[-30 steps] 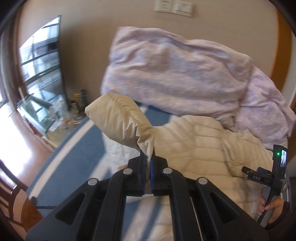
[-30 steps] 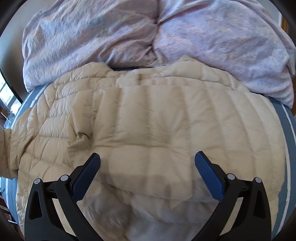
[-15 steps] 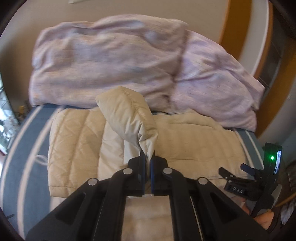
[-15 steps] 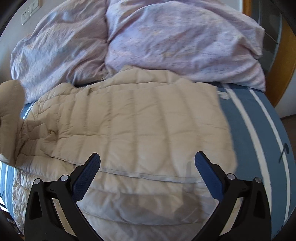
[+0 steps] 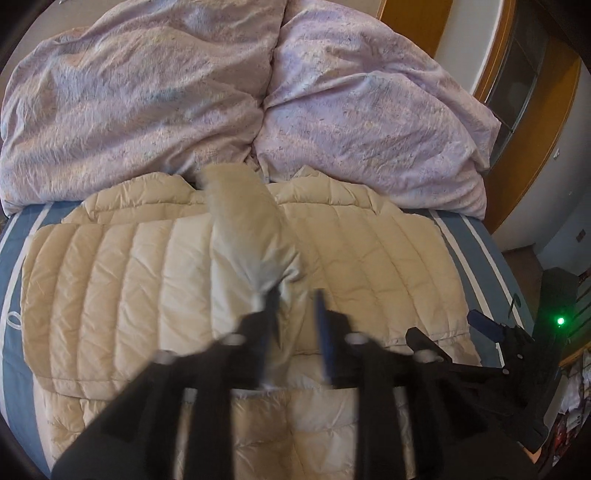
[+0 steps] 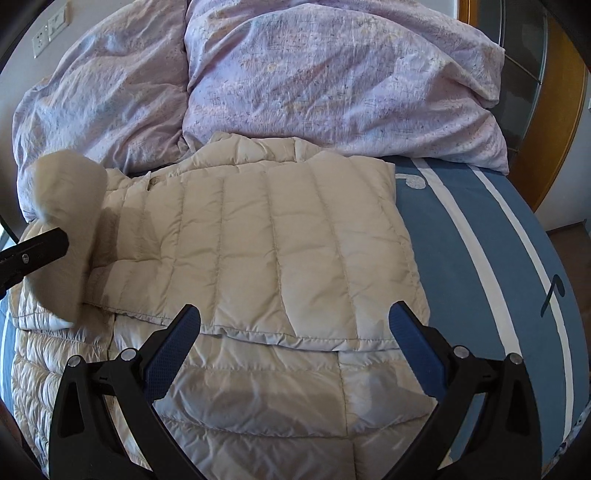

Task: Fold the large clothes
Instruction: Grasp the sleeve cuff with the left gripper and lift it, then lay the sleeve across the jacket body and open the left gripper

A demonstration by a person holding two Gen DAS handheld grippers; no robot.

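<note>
A cream quilted puffer jacket (image 6: 280, 251) lies flat on a blue bed sheet (image 6: 461, 240), its collar toward the pillows. One sleeve (image 5: 240, 221) is lifted and folded over the jacket's middle. My left gripper (image 5: 295, 299) is blurred and its jaws are opening. The sleeve's cuff still hangs between them, against the left finger, with a gap to the right finger. The sleeve (image 6: 62, 221) and part of the left gripper also show at the left edge of the right wrist view. My right gripper (image 6: 295, 310) stands wide open above the jacket's lower right part, holding nothing.
Crumpled lilac bedding (image 5: 184, 92) is heaped against the wall just beyond the collar. The sheet has white stripes (image 6: 517, 236) on bare bed right of the jacket. A wooden door frame (image 5: 535, 122) stands beyond the bed's right side. Wall sockets (image 6: 48, 29) are at upper left.
The left gripper carried the sleeve from the bed's left side to over the jacket's middle, and its shut jaws have parted. The right gripper drifted toward the jacket's right edge, still open.
</note>
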